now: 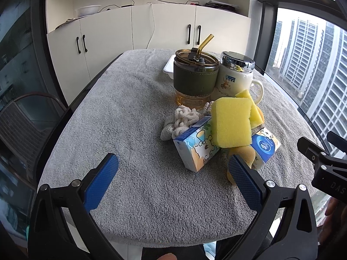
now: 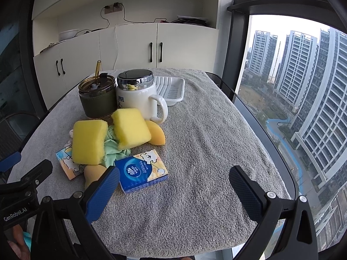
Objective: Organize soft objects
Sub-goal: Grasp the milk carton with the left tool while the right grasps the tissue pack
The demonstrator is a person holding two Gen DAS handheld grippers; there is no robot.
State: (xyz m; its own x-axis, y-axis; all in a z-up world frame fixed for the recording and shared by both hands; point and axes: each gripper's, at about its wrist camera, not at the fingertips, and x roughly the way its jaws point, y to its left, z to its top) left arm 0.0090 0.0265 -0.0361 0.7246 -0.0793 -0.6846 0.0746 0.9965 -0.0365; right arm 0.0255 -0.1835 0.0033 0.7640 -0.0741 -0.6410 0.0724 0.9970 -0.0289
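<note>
A pile of soft things lies mid-table: two yellow sponges, two tissue packs, orange puff sponges, a cream knitted cloth and a green cloth. My left gripper is open and empty, just short of the pile. My right gripper is open and empty, its left finger beside the blue tissue pack.
A green-sleeved glass cup with a straw and a white lidded mug stand behind the pile. A white tray sits at the back. A grey towel covers the table. Cabinets stand behind, windows right.
</note>
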